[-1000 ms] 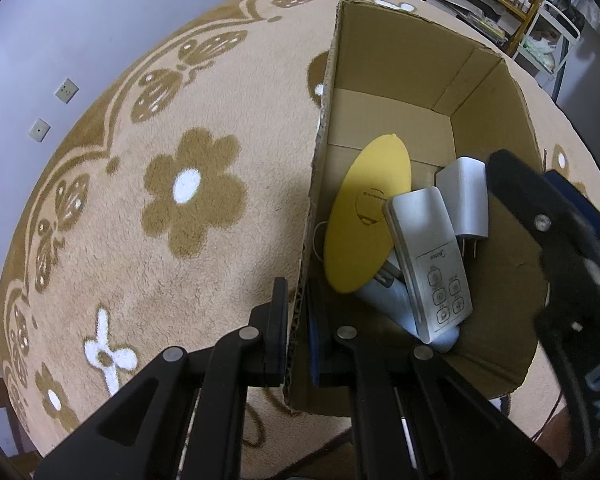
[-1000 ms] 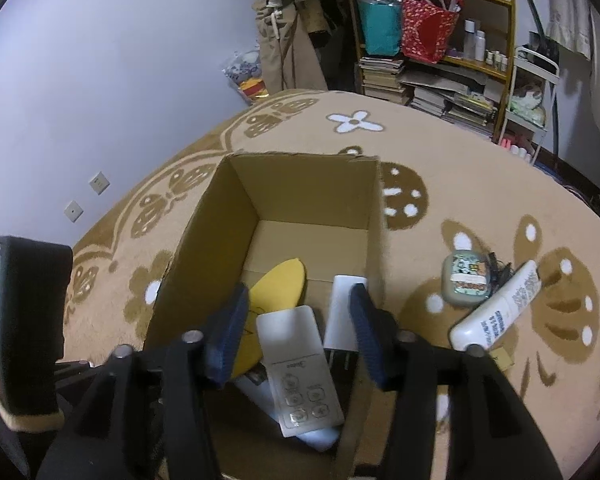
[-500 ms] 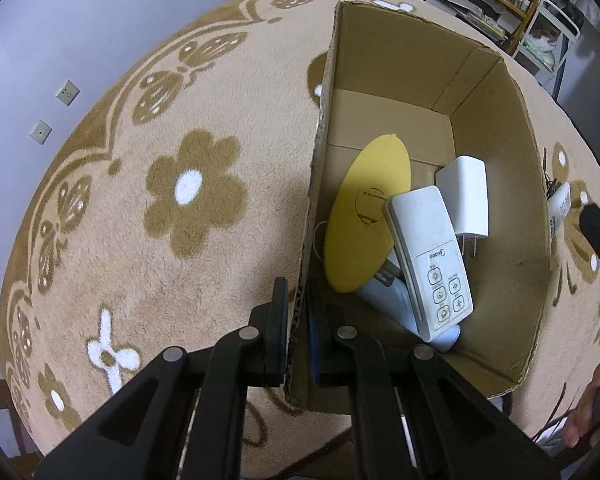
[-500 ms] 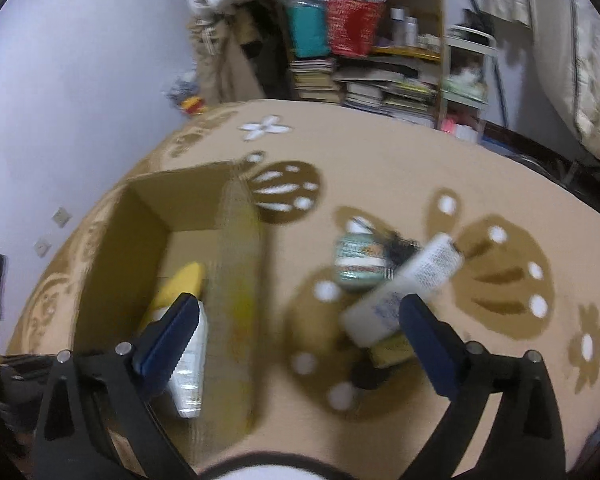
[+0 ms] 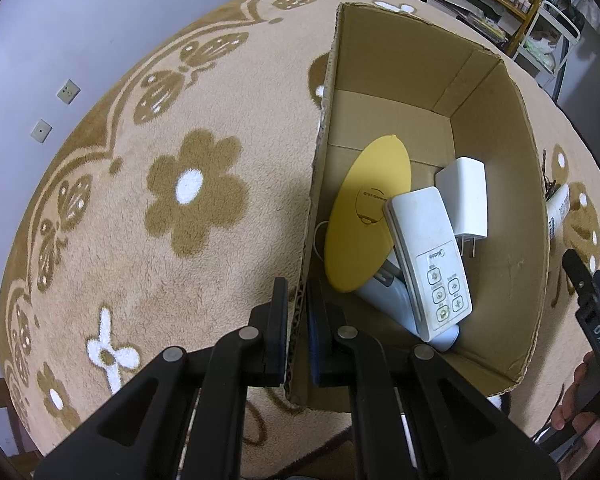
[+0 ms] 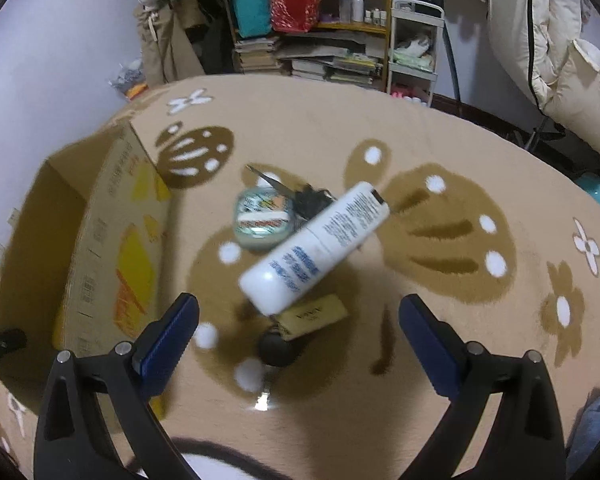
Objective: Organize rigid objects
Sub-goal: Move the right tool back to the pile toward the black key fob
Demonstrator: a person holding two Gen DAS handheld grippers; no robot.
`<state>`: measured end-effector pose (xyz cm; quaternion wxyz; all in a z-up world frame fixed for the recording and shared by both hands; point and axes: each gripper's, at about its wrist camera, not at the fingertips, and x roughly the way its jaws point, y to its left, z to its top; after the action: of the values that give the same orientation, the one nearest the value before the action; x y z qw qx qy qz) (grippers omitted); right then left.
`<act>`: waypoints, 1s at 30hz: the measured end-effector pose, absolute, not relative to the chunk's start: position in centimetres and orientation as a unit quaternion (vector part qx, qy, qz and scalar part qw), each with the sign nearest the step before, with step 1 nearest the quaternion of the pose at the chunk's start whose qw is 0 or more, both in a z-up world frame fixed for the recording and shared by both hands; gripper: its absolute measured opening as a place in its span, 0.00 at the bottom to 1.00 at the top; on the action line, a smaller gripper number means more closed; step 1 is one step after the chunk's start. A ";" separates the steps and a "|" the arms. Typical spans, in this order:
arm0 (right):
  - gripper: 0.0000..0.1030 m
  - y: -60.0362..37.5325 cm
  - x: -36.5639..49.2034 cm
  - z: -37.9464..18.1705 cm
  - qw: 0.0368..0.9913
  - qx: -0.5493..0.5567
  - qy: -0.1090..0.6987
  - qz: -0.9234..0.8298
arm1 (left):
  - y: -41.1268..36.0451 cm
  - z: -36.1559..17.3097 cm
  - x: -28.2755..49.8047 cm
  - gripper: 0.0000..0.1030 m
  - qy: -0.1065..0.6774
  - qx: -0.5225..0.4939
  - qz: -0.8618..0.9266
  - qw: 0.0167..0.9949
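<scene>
Left gripper fingers pinched on the near wall of the cardboard box. Inside: yellow disc at 9 o'clock of the white remote, white charger at 1 o'clock of it.

Right gripper spread wide, holding nothing. At its 12 o'clock on the rug: white bottle, round tin, small tan box, dark bits. Judging roughly half packed; those loose items remain.
</scene>
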<state>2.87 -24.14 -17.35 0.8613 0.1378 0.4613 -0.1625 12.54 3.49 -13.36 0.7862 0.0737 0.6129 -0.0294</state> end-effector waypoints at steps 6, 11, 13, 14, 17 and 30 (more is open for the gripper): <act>1.00 -25.5 2.4 -19.0 0.842 0.145 0.486 -0.183 | 3.6 -13.4 12.5 0.08 0.613 0.073 -0.029 0.786; 1.00 -25.6 2.4 -19.6 0.839 0.149 0.493 -0.178 | 3.6 -13.3 12.6 0.08 0.614 0.069 -0.031 0.786; 1.00 -25.4 2.5 -19.9 0.837 0.150 0.497 -0.172 | 3.6 -13.3 12.6 0.08 0.614 0.070 -0.031 0.786; 1.00 -25.2 2.7 -20.1 0.837 0.150 0.499 -0.170 | 3.7 -13.4 12.6 0.08 0.614 0.070 -0.030 0.786; 1.00 -24.6 3.0 -20.6 0.834 0.145 0.506 -0.164 | 3.7 -13.4 12.6 0.08 0.614 0.071 -0.030 0.786; 0.79 -23.4 4.7 -23.7 0.821 0.173 0.520 -0.162 | 3.7 -13.4 12.7 0.08 0.614 0.071 -0.030 0.786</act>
<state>4.73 -23.41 -23.71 0.8208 0.1728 0.5199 -0.1615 12.67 3.69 -13.43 0.7857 0.0711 0.6138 -0.0302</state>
